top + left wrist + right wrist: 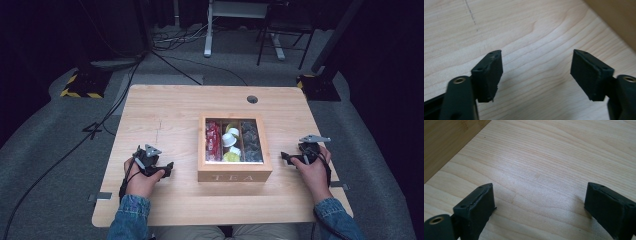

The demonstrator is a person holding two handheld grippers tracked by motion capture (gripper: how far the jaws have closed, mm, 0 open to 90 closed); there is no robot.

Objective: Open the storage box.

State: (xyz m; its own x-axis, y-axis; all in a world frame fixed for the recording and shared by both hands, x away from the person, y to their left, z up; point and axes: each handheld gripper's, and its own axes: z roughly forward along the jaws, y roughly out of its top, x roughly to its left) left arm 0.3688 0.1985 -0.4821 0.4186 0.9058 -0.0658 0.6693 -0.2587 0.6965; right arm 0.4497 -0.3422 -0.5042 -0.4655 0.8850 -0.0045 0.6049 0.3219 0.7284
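Observation:
A wooden tea box [234, 175] marked TEA stands in the middle of the table, its clear lid down. Through the lid I see red packets [213, 140] on the left, yellow and white ones [231, 142] in the middle and dark ones [251, 141] on the right. My left gripper [170, 170] rests on the table just left of the box, open and holding nothing; its box-side wall [616, 17] fills the corner of the left gripper view. My right gripper [285, 158] sits just right of the box, open too, with only bare wood between its pads [477, 206].
The light wooden table [165, 115] has a cable hole [252, 99] at the back. Cables [100, 125] trail off its left side onto the grey floor. A desk leg and a chair [280, 35] stand beyond the far edge.

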